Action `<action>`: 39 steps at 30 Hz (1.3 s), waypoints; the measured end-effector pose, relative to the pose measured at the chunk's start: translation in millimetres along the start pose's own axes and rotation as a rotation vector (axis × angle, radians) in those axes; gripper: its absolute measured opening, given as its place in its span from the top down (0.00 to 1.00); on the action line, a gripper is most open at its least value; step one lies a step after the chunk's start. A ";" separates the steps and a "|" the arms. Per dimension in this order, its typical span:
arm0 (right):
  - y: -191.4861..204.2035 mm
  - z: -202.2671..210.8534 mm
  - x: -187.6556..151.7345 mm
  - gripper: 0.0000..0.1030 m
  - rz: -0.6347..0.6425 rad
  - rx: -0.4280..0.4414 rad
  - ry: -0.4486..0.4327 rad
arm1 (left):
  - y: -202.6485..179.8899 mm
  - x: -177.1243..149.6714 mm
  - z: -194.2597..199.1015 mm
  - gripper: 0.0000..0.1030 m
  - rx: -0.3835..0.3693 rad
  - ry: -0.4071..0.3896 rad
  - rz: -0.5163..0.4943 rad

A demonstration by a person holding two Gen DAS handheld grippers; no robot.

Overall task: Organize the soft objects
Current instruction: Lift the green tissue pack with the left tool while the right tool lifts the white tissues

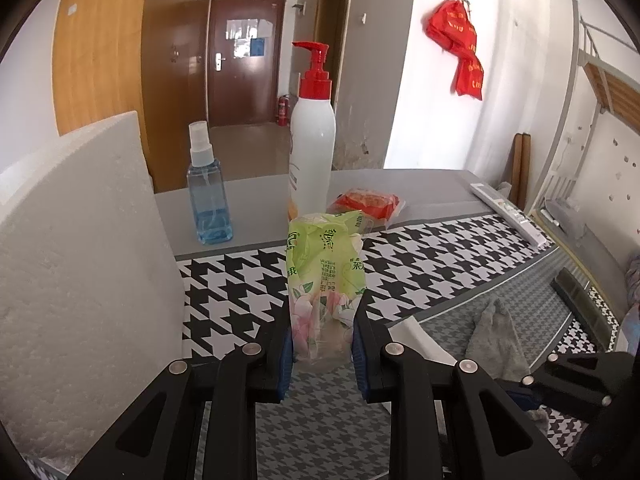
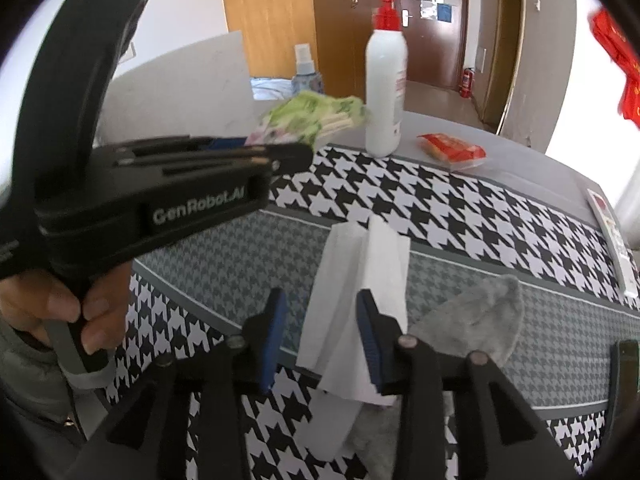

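The left claw (image 1: 322, 344) is clamped on the lower end of a crinkly green plastic tissue packet printed with pink flowers (image 1: 325, 276), holding it upright and clear of the bench (image 1: 440, 248), which is covered in a black-and-white houndstooth cloth with grey bands. From the right wrist view the same packet (image 2: 308, 118) sticks out beyond the black body of the left claw (image 2: 276, 148), and a hand (image 2: 64, 312) grips that tool's handle at the left edge.

The right claw (image 2: 322, 338) stands partly apart, its blue pads (image 2: 370, 340) not pressing on anything. A folded white paper tissue (image 2: 364, 296) lies between the jaws, its right edge against the right pad and its left fold free of the left pad. Just beside it on the right lies a crumpled grey cloth (image 2: 476, 320), resting on the grey band of the bench cover.

Further back on the bench stand a tall white pump bottle with a red top (image 1: 312, 136) and a clear spray bottle holding blue liquid (image 1: 209, 196), well apart from each other. A flat red snack packet in clear wrap (image 1: 368, 204) lies near the pump bottle's base. A white foam slab (image 1: 80, 240) leans at the left, and a white remote control (image 1: 508, 212) lies near the far right edge of the bench.
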State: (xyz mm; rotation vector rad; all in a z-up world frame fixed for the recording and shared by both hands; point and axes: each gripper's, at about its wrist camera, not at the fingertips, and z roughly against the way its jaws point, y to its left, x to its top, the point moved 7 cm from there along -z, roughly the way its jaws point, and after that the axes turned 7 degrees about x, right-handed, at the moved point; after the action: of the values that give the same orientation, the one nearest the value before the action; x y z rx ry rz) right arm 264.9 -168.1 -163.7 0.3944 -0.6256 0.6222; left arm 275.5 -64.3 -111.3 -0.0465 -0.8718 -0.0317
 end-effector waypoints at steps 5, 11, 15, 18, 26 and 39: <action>-2.7 -13.7 -2.2 0.60 0.008 -0.023 0.041 | 0.2 2.2 4.2 0.75 -0.006 -0.012 0.003; -6.0 -27.2 -3.3 0.63 0.019 -0.062 0.078 | 0.5 3.0 6.6 0.74 -0.012 -0.017 0.006; -13.5 -33.1 -2.4 0.84 0.004 -0.104 0.086 | 1.1 3.5 6.9 0.75 -0.011 -0.019 0.006; -20.3 -32.4 -0.9 0.95 -0.031 -0.079 0.073 | 1.2 4.6 8.7 0.75 -0.014 -0.023 0.009; -28.7 0.1 16.9 0.96 -0.090 0.008 -0.033 | 4.1 8.4 14.8 0.75 -0.019 -0.037 0.024; -25.2 48.1 36.2 0.96 -0.106 0.019 -0.168 | 3.0 11.1 18.9 0.75 -0.019 -0.054 0.021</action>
State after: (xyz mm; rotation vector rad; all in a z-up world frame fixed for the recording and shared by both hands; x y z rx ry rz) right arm 284.1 -196.7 -108.3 0.4975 -0.7539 0.4969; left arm 268.3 -60.4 -90.7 -0.0747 -0.9249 -0.0195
